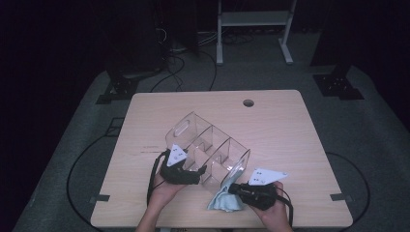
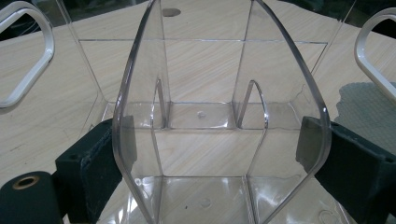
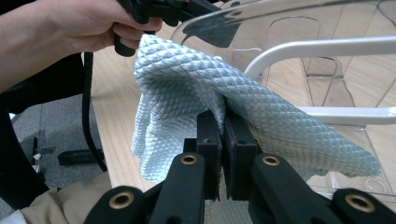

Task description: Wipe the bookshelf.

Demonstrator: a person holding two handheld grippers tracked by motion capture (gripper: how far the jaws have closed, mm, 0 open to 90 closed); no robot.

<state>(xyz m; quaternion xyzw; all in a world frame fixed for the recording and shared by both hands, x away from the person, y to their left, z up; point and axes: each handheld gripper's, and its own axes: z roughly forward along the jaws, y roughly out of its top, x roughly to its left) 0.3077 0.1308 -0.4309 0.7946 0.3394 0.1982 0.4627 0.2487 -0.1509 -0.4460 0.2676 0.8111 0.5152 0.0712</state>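
A clear plastic organizer with several compartments and cut-out handles stands slantwise on the wooden table. My left gripper grips it from the near left. In the left gripper view its black pads press on both sides of a curved clear end wall, jaws standing wide. My right gripper is shut on a pale blue waffle-textured cloth at the organizer's near right end. In the right gripper view the cloth drapes over the shut jaws, against the organizer's white-edged handle.
A round cable hole sits near the table's far edge. Beyond the table lie floor cables and a white stand frame. The person's other hand and the left gripper appear at the top of the right gripper view.
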